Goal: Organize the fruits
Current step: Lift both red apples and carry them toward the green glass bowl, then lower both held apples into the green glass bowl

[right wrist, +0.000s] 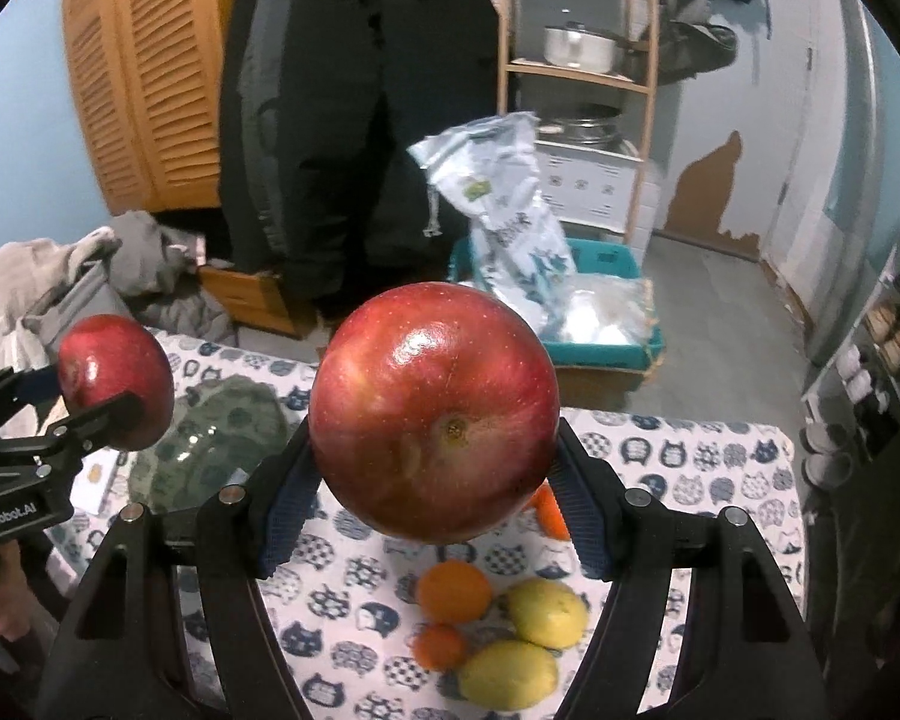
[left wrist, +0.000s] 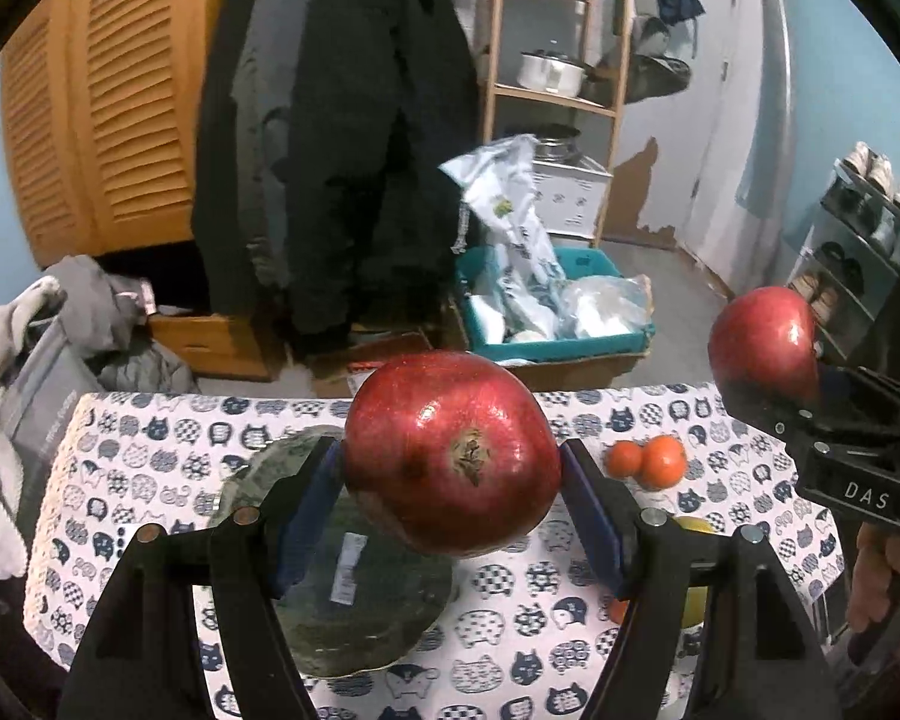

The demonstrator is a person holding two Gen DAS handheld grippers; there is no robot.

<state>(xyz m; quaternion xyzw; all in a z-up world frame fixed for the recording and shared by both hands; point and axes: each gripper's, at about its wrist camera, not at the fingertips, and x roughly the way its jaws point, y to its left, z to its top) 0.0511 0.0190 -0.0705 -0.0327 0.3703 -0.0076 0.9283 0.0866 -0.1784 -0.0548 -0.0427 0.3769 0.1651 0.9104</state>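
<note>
- The left gripper (left wrist: 453, 468) is clamped on a pomegranate (left wrist: 450, 450), its blue pads pressed to the fruit's two sides, crown end facing the camera. It is held in the air above the table (left wrist: 150, 438), over the near edge of a dark green squash (left wrist: 354, 594).
- The right gripper (right wrist: 435, 462) is clamped on a red apple (right wrist: 435, 414), also lifted clear of the cat-print tablecloth (right wrist: 690, 468).
- On the cloth beneath the apple lie two lemons (right wrist: 546, 612) and some small oranges (right wrist: 453, 591), bunched close together; more oranges (left wrist: 648, 459) sit further back.
- Risk: both fruits are round and glossy and are pinched only at their widest sides. A quick swing or a roll of the wrist could let either one slip out and drop.
- Risk: a falling pomegranate would likely strike the squash and bounce off the table onto the floor.
- Risk: setting the apple down into the citrus bunch could nudge a lemon or orange and start it rolling toward the table edge.
- Risk: the two grippers work side by side, so crossing paths could knock the fruits together.
</note>
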